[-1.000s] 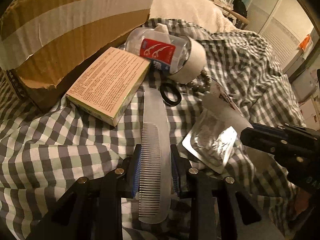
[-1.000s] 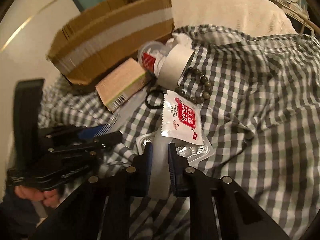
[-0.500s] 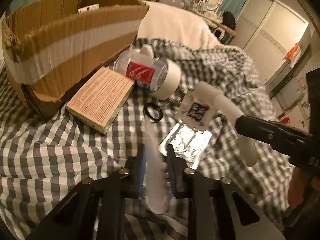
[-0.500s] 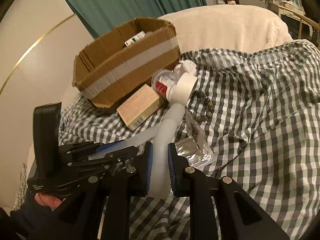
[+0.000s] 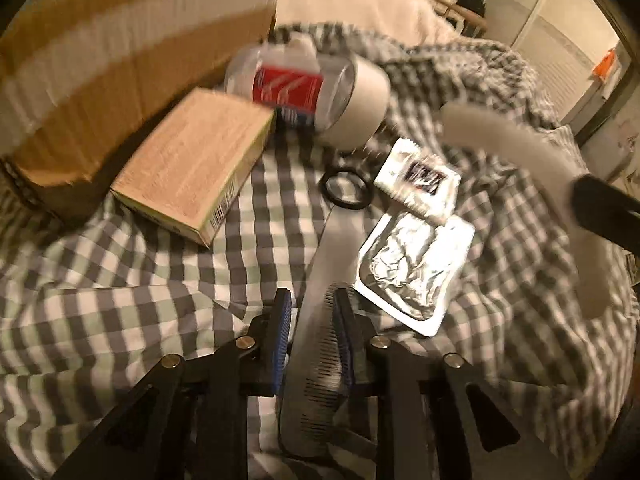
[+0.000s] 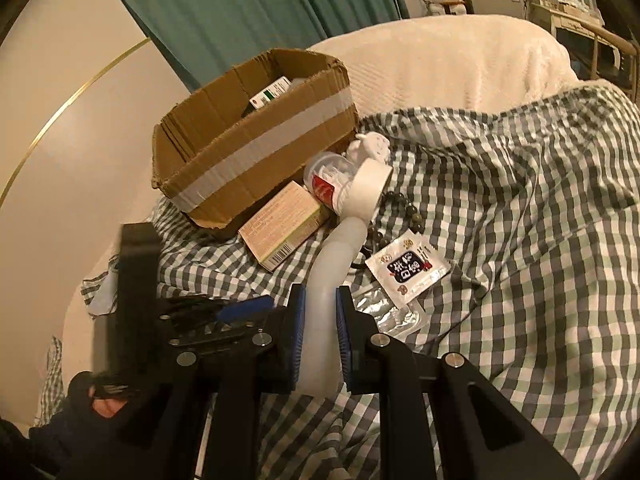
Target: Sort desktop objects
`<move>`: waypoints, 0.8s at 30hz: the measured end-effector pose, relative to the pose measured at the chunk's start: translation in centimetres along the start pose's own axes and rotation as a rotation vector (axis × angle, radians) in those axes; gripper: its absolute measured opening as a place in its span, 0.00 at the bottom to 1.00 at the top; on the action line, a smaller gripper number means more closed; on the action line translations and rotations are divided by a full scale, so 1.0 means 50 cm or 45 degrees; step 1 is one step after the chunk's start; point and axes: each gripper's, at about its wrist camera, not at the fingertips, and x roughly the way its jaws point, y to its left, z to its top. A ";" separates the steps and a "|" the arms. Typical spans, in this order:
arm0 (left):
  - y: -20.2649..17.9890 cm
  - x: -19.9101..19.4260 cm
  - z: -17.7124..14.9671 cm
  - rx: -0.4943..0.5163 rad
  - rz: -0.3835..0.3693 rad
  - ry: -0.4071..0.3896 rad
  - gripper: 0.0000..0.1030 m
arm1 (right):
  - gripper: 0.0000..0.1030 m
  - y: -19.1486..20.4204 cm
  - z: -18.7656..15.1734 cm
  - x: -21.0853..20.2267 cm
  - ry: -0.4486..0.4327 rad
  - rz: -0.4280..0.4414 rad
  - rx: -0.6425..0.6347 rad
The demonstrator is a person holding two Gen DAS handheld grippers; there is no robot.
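My left gripper (image 5: 310, 332) is shut on a clear plastic comb (image 5: 320, 320), held just above the checkered cloth (image 5: 120, 320). My right gripper (image 6: 320, 332) is shut on a white curved tube (image 6: 332, 268), lifted above the cloth; the tube also shows at the right of the left wrist view (image 5: 520, 148). A cardboard box (image 6: 248, 148) stands at the back left. A tan carton (image 5: 192, 168), a clear floss-pick jar (image 5: 304, 88), a black hair tie (image 5: 346, 190), a white sachet (image 5: 420, 176) and a foil blister pack (image 5: 416, 268) lie on the cloth.
A bead bracelet (image 6: 400, 208) lies beside the jar (image 6: 344, 184). A small white figure (image 6: 370, 146) sits by the box. A cream blanket (image 6: 440, 60) lies behind the cloth. A green-and-white packet (image 6: 270, 96) is inside the box.
My right gripper has risen with the white tube. The sachet has turned over to its dark-printed side. My left gripper, holding the comb, has moved nearer the objects; its view is motion-blurred.
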 end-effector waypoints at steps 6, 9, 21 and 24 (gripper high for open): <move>-0.008 0.011 -0.001 0.009 -0.044 0.034 0.41 | 0.14 -0.013 -0.003 0.010 0.016 -0.009 0.014; -0.017 0.006 -0.006 0.037 -0.038 0.023 0.36 | 0.14 -0.017 -0.005 0.015 0.025 -0.011 0.021; 0.009 -0.049 -0.010 -0.035 -0.118 -0.069 0.25 | 0.14 -0.015 -0.008 0.010 0.015 -0.003 0.027; 0.011 -0.087 -0.003 -0.046 -0.122 -0.145 0.17 | 0.14 -0.007 -0.003 0.000 -0.001 0.007 0.019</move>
